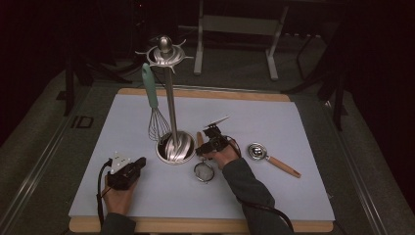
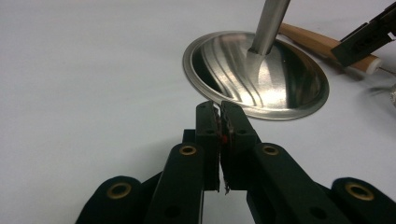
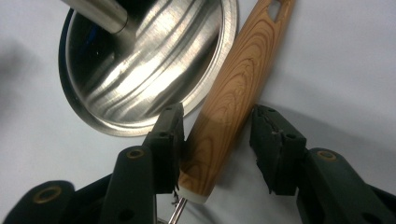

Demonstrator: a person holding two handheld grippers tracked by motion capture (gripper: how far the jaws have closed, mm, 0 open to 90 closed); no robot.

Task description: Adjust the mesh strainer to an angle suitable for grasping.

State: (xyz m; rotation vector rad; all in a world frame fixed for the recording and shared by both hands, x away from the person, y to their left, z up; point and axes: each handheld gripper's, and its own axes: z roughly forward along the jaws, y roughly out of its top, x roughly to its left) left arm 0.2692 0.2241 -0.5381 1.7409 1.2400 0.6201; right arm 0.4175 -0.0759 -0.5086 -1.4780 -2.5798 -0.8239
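A steel utensil stand [image 1: 170, 103] rises from its round base [image 1: 176, 148] on the white mat; a whisk [image 1: 156, 122] with a teal handle hangs from it. A small strainer [image 1: 204, 172] lies just right of the base, its wooden handle [image 3: 243, 79] against the base rim [image 3: 149, 79]. My right gripper [image 3: 217, 135] straddles that handle near its lower end, open: the left jaw rests on the wood and the right jaw stands off it. My left gripper [image 2: 219, 108] lies on the mat, shut and holding nothing, its tips close to the base's edge [image 2: 261, 79].
A metal scoop [image 1: 256, 151] with a wooden handle lies on the mat to the right of my right hand. The white mat [image 1: 274, 122] covers a wooden board. Table legs and dark floor lie beyond the far edge.
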